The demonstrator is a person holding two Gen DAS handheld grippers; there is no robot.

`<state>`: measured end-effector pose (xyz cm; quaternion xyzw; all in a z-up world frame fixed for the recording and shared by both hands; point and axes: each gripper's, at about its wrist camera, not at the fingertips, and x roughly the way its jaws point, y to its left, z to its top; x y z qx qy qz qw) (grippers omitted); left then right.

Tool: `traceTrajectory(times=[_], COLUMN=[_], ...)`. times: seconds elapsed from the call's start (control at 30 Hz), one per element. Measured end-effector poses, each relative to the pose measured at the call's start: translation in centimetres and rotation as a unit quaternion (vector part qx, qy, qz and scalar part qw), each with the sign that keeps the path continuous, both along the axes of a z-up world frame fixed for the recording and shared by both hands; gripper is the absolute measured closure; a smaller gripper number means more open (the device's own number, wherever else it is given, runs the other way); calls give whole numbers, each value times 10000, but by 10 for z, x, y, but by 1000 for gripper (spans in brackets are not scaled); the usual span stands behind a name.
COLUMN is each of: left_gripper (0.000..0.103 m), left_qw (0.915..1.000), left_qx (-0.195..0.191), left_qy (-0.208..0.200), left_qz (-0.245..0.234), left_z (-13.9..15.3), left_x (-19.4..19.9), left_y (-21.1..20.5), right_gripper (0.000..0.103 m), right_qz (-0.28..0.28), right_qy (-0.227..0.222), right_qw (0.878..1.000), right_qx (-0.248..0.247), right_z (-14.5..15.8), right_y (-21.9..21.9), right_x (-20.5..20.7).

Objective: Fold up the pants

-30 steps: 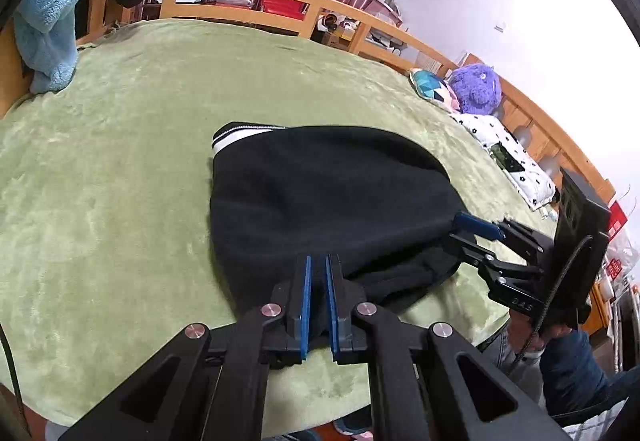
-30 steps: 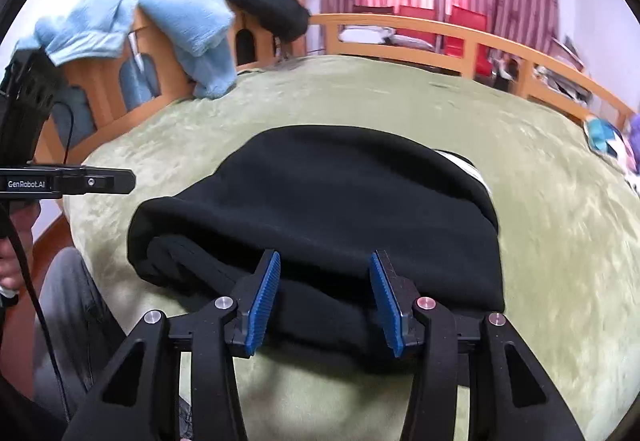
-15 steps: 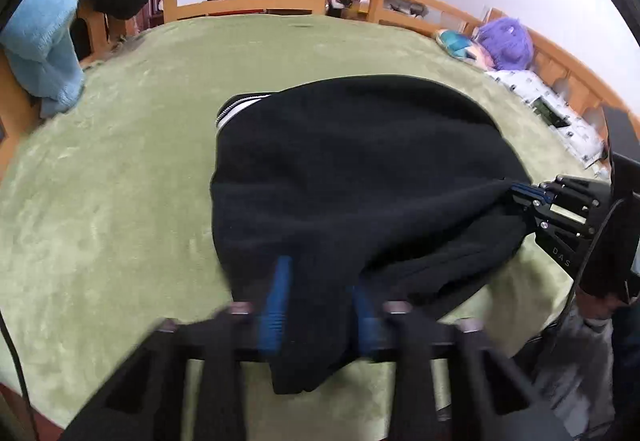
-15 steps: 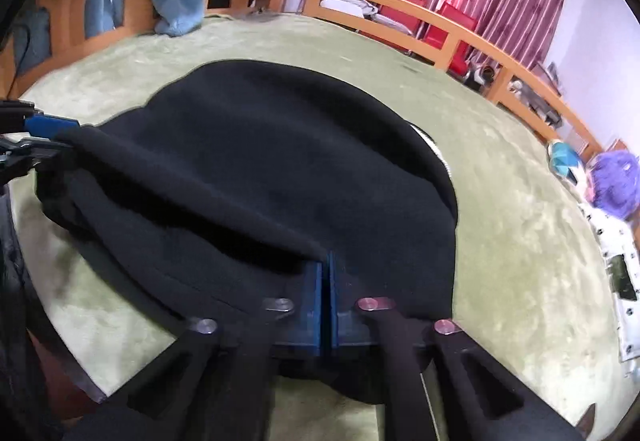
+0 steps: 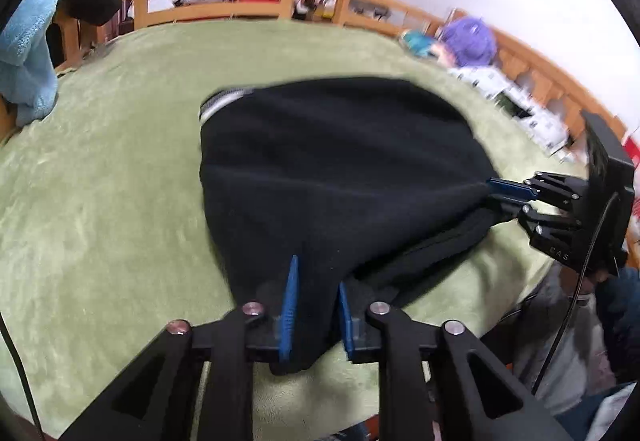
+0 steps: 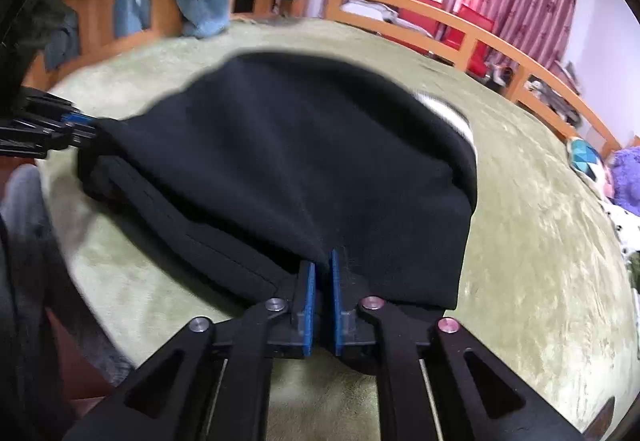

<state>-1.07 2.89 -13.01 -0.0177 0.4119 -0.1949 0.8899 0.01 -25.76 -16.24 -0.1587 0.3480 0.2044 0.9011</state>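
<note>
Both grippers, left gripper (image 5: 316, 305) & right gripper (image 6: 322, 301), opening w/ black pants (image 5: 328, 169) between.

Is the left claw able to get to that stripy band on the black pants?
Probably not right now: the left claw is opening with pants cloth between its jaws, and the striped waistband lies at the far end.

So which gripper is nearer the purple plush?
Right. Right gripper sits at the pants' end toward the purple plush, left gripper at the other end; both fingers opening, cloth between.
</note>
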Motion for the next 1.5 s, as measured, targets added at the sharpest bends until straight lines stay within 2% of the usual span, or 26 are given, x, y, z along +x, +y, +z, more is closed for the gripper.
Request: traceTrajectory(times=[0.03, 0.07, 0.17, 0.27, 0.33, 0.37, 0.43, 0.5, 0.57, 0.63, 0.8, 0.9, 0.97, 1.13, 1.33, 1.43, 1.5], left_gripper=[77, 77, 77, 77, 76, 76, 76, 75, 74, 73, 73, 56, 52, 44, 38, 33, 31], left_qw=[10000, 9997, 9972, 9956, 9962, 9968, 9978, 9957, 9964, 9964, 9924, 9915, 9917, 9948, 9927, 9917, 9901], left_qx=[-98, -226, -745, -887, -718, -540, -217, 77, -37, -9, -124, 57, 181, 220, 429, 472, 545], left_qy=[10, 33, -11, -122, -51, 89, 332, 729, 632, 656, 924, 850, 716, 307, -151, -313, -442], left_qz=[4, 24, 7, 259, 497, 583, 535, 575, 570, 543, 804, 986, 1052, 942, 1113, 1150, 1216], left_z=[4, 8, 18, 28, 28, 23, 4, -24, -38, -34, -7, 11, 25, 61, 97, 110, 117], left_x=[0, 1, 5, 17, 30, 40, 51, 55, 48, 45, 45, 41, 36, 18, -4, -14, -22], left_y=[4, 7, 17, 16, 3, -5, -20, -27, -22, -20, -8, -11, -20, -45, -65, -68, -70], right_gripper=[66, 58, 58, 58, 59, 64, 69, 69, 69, 69, 69, 64, 59, 43, 37, 36, 23], right_qz=[84, 181, -12, -351, -774, -958, -1096, -1157, -1199, -1248, -1592, -1916, -1988, -2149, -2396, -2483, -2564], right_qy=[24, 97, -26, -190, -186, -112, 149, 119, 124, 307, 567, 693, 730, 393, 140, 121, 85], right_qw=[9998, 9989, 9973, 9941, 9922, 9917, 9922, 9925, 9912, 9886, 9812, 9747, 9724, 9715, 9656, 9645, 9622], right_qx=[172, 412, 739, 1005, 957, 852, 571, 375, 548, 787, 936, 923, 983, 914, 997, 896, 913], right_z=[7, 16, 37, 49, 44, 37, 17, 2, -5, -6, 6, 24, 36, 72, 113, 123, 129], right_y=[-4, -9, -19, -26, -26, -25, -20, -19, -26, -36, -42, -39, -37, -30, -43, -48, -53], right_x=[-2, -2, 5, 20, 36, 43, 54, 52, 47, 48, 49, 44, 41, 18, -11, -21, -31])
